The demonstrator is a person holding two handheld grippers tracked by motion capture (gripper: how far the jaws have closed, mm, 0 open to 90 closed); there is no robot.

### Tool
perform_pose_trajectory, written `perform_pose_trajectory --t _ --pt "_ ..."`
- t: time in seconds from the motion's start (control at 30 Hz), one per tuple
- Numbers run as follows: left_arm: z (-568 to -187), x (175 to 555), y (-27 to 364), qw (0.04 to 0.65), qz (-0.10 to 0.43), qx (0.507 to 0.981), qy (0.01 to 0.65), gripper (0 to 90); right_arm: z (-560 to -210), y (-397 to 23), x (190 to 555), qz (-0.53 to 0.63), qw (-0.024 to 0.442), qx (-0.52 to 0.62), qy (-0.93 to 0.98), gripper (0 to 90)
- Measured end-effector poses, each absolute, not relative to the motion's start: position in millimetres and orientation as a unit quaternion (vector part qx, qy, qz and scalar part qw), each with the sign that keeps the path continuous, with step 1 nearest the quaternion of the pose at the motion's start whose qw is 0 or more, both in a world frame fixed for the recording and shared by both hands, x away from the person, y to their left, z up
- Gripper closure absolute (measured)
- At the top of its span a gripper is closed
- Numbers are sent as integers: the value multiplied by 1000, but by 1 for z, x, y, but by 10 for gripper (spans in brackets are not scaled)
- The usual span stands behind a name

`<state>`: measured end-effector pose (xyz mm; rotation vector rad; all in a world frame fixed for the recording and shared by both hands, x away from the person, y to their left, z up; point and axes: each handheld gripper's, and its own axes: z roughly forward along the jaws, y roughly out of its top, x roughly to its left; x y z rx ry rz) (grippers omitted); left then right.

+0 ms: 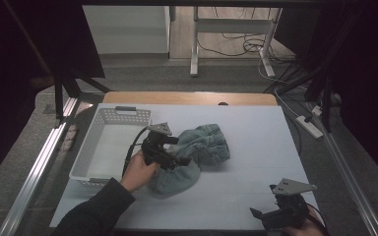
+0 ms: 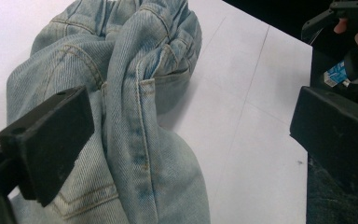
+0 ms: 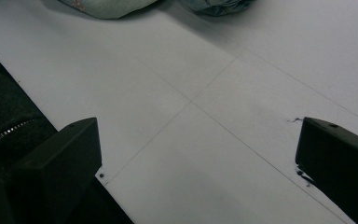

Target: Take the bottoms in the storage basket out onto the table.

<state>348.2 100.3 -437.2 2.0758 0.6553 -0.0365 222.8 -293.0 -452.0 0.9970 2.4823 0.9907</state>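
Basket (image 1: 109,118) first: white, perforated walls, sitting on the far left of the white table (image 1: 256,132), and I see nothing lying inside it, only its pale floor. My left hand (image 1: 139,171) comes up along its near right corner.

Jeans (image 1: 197,152), light blue denim, are bunched in a heap just right of the basket, touching neither wall as far as I can tell. My left gripper (image 1: 174,160) sits over the near left part of that heap. In the left gripper view its jaws are spread wide: the left jaw lies over the denim (image 2: 135,140), with a seamed fold running up between the jaws and closer to the left one, while the right jaw stands off over bare table (image 2: 251,154), clear of the cloth. I cannot tell whether the left jaw actually presses the fabric or just hangs in front of it. Nothing is pinched.

My right gripper (image 1: 270,216) rests at the near right edge of the table, well apart from the jeans. In the right gripper view its jaws are also wide apart with only bare table (image 3: 205,154) between them; the jeans (image 3: 214,5) show far ahead, beyond the jaw tips, at the top of that view.
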Motion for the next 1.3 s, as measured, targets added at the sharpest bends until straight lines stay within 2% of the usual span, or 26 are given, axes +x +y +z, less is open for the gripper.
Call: perform_pose_trajectory --t 1.3 --pt "-446 313 125 475 -11 834 281 6 -451 -296 224 352 140 363 851 8"
